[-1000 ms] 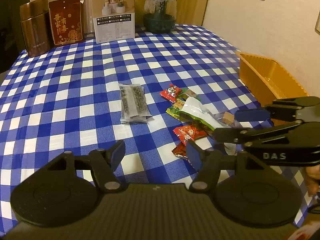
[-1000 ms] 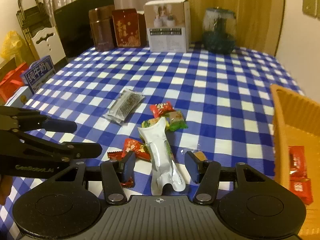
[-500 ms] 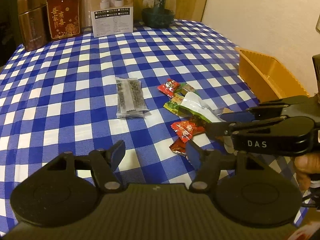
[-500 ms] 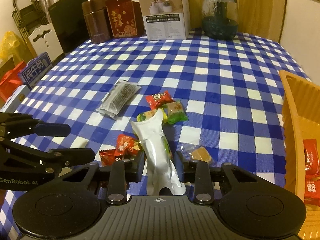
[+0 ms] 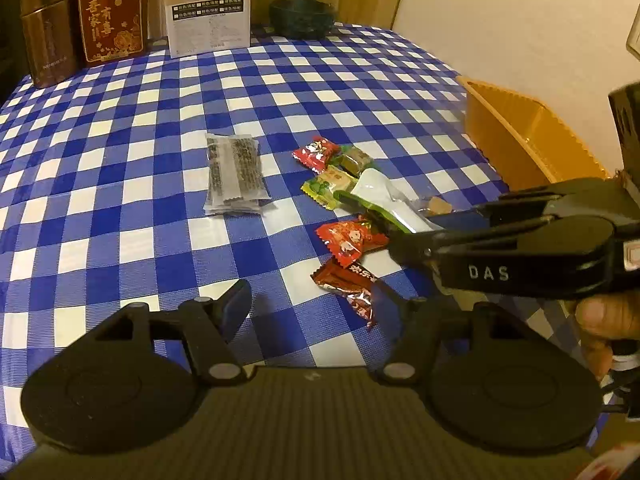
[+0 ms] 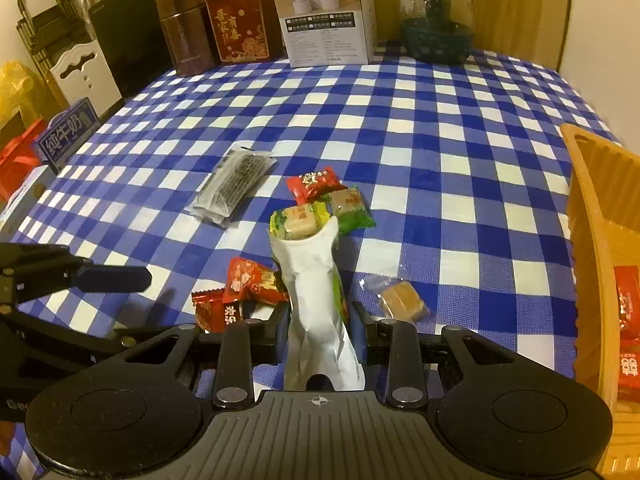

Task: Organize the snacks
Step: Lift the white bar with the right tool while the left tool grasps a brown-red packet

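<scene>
My right gripper (image 6: 320, 336) has its two fingers pressed on the near end of the white pouch (image 6: 316, 280), so I judge it holds the pouch firmly. I took it at the end because the far end lies over the green candies (image 6: 320, 216), and a grip there would catch them too. The pouch rests on the cloth (image 6: 400, 120); I think it is not lifted yet, but from this low view I cannot be sure.

My left gripper (image 5: 316, 308) is wide open and holds nothing. It hovers over the near edge of the pile, with the dark red candy (image 5: 348, 284) just before its right finger. I keep it there so it does not cross the right arm, and it is ready for the next piece.

The rest of the snacks are together in the middle: a red candy (image 5: 352, 238) beside the pouch, another red one (image 5: 316, 152) further back, a small brown cake in clear wrap (image 6: 402, 300) to the right, and the flat dark packet (image 5: 236, 172) apart on the left.

The orange basket (image 6: 588, 216) stands at the right edge of the table, with red packets (image 6: 628, 320) already inside. I judge the pouch must go there next, and the path is short.
</scene>
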The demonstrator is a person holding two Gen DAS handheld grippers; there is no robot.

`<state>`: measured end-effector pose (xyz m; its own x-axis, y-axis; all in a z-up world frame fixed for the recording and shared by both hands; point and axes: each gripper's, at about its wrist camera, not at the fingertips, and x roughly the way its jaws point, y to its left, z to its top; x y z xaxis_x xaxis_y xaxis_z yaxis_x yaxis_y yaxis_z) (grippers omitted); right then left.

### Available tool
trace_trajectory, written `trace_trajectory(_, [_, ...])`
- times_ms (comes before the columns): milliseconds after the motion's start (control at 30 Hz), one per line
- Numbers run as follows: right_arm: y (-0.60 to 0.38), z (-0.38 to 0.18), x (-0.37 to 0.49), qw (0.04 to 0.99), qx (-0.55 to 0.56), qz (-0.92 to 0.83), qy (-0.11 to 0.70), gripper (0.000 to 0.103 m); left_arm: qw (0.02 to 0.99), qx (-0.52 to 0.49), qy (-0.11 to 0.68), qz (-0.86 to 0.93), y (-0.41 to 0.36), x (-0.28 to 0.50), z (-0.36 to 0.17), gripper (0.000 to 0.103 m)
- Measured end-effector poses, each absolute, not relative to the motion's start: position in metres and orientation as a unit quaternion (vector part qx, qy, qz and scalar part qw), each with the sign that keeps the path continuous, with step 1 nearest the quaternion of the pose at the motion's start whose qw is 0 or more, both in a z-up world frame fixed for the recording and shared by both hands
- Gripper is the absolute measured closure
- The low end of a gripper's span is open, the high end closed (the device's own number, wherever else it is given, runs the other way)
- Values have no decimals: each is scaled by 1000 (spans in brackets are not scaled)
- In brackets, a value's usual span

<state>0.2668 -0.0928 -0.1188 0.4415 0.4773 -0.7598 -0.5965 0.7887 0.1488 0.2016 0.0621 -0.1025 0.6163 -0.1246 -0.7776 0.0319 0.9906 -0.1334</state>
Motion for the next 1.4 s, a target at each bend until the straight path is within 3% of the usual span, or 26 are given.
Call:
trace_trajectory(133, [-98, -113, 270, 848, -47, 309, 428, 72, 895, -65, 439, -45, 63, 204, -106, 41])
trace_trajectory(267, [-103, -104, 266, 855, -38, 307, 416, 72, 894, -78, 437, -54, 61, 207, -105, 56])
trace_trajectory(467, [-112, -100, 263, 858, -30, 297, 417, 72, 890, -72, 444, -67, 51, 207, -107, 64])
trace_trajectory(633, [-115, -100, 263, 859, -27, 297, 417, 72, 892, -63, 442, -74, 47, 210, -109, 62])
trace_trajectory(767, [-116, -99, 264, 860, -25, 295, 416, 72, 892, -38, 442, -81, 40, 210, -112, 48])
trace_trajectory(1100, [-115, -99, 264, 859, -21, 295, 419, 72, 908, 24, 410, -88, 26, 212, -119, 46])
trace_trajectory(1400, [-117, -97, 264, 860, -19, 294, 417, 72, 903, 39, 417, -93, 24, 210, -115, 68])
